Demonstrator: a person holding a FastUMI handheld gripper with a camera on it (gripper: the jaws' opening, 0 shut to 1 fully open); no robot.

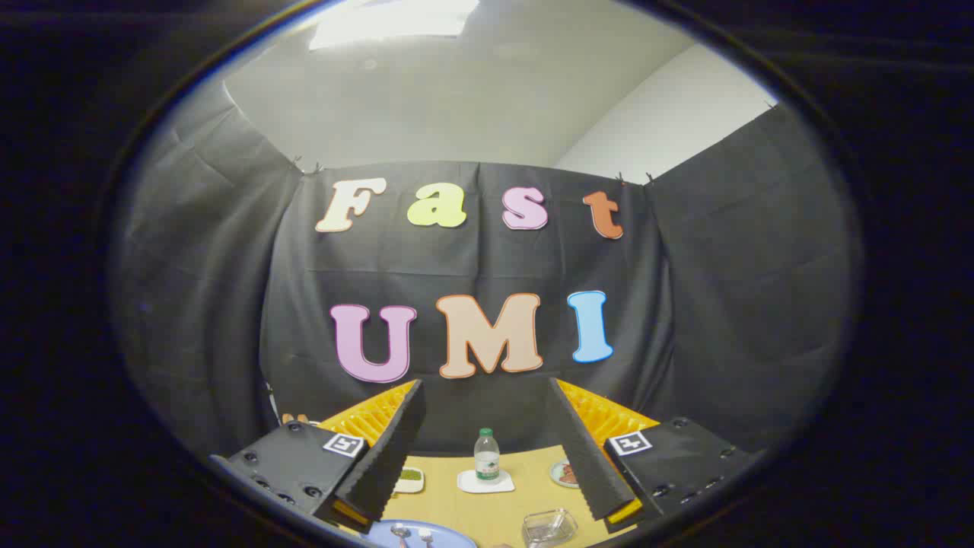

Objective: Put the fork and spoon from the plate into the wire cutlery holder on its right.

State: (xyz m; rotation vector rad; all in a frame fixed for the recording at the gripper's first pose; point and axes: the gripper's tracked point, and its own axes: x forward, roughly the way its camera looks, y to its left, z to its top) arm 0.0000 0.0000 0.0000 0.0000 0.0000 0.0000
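Gripper [487, 457] agape above plate [449, 536]

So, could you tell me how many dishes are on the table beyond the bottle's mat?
2. A small white dish with something green sits beside the left finger of the open tongs; a round dish sits partly behind the right finger. More may be hidden behind the fingers.

Tongs [487, 457] held high & level, fingers [388, 449] spread wide apart, nothing btwn them.
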